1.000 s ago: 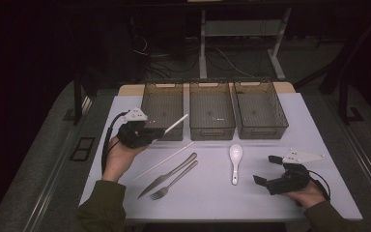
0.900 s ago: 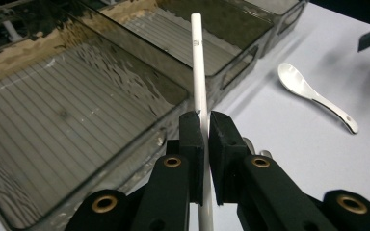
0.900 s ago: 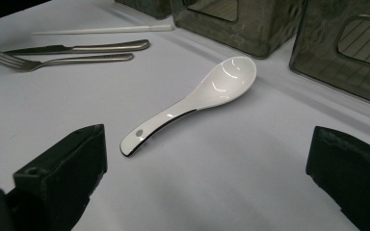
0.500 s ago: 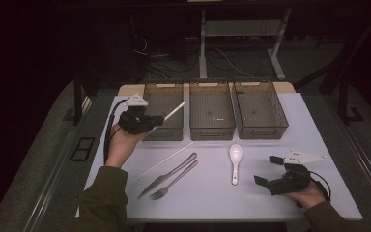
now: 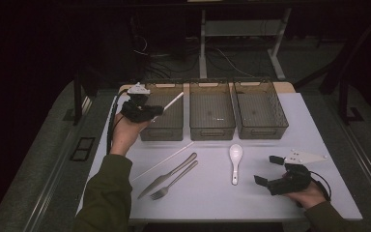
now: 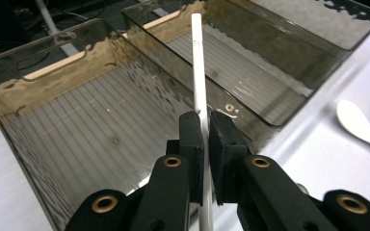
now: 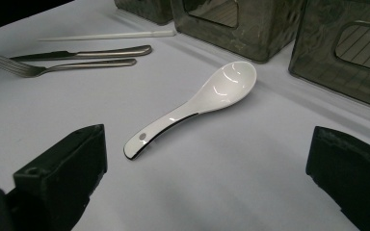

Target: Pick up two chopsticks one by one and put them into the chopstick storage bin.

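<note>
A white chopstick (image 5: 173,102) (image 6: 198,77) sticks out of my left gripper (image 5: 154,110) (image 6: 205,126), which is shut on it and held above the left smoky plastic bin (image 5: 163,126) (image 6: 38,91). A second white chopstick (image 5: 166,159) (image 7: 107,35) lies on the white table in front of that bin. Beside it lie a knife (image 5: 168,174) (image 7: 82,53) and a fork (image 5: 173,181) (image 7: 58,66). A white ceramic spoon (image 5: 235,162) (image 7: 198,105) rests mid-table. My right gripper (image 5: 266,170) (image 7: 207,192) sits low at the right, open, jaws facing the spoon with nothing between them.
Three smoky bins stand in a row at the back: the left one, a middle bin (image 5: 211,116) (image 6: 270,72) and a right bin (image 5: 261,115). The table's front edge (image 5: 222,220) is near my forearms. Dark floor and cables lie beyond.
My left hand has carried the chopstick up and away toward the back, from the table in front of the left bin to above it. The right gripper has stayed put.
</note>
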Demonstrator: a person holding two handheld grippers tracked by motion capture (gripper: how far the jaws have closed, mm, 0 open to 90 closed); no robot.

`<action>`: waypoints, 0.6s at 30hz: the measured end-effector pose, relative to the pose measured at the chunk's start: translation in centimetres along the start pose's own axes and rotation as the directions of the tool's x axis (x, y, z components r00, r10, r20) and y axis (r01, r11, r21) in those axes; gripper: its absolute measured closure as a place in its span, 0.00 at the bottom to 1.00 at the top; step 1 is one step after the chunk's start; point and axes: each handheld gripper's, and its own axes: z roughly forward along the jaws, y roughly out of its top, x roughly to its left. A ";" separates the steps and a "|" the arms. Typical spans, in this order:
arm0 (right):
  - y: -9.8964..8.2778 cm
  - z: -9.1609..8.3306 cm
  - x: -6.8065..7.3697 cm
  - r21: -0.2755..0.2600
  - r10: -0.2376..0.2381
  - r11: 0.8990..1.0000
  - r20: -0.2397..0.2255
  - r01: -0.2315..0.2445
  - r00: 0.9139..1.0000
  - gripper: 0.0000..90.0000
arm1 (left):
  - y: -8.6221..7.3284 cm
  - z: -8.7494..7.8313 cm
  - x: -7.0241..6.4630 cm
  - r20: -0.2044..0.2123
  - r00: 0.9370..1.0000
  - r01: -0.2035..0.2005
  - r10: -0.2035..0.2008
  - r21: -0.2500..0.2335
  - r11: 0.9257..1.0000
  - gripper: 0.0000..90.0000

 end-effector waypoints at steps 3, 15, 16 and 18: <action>0.0 0.0 0.0 -0.005 0.000 1.000 -0.004 0.000 1.000 0.01 | 0.4 0.3 0.5 -0.013 1.000 0.005 -0.005 0.005 1.000 0.93; 0.0 -0.2 0.0 -0.013 0.003 1.000 -0.010 -0.003 1.000 0.01 | 1.5 1.5 2.5 -0.072 0.996 0.049 -0.049 0.004 0.999 0.93; 0.0 -0.2 0.0 -0.013 0.004 1.000 -0.010 -0.004 1.000 0.01 | 1.7 1.7 2.6 -0.080 0.996 0.043 -0.042 0.012 0.999 0.93; 0.0 -0.3 0.0 -0.018 0.005 1.000 -0.012 -0.005 1.000 0.01 | 1.9 1.9 2.8 -0.093 0.995 0.044 -0.042 0.015 0.999 0.93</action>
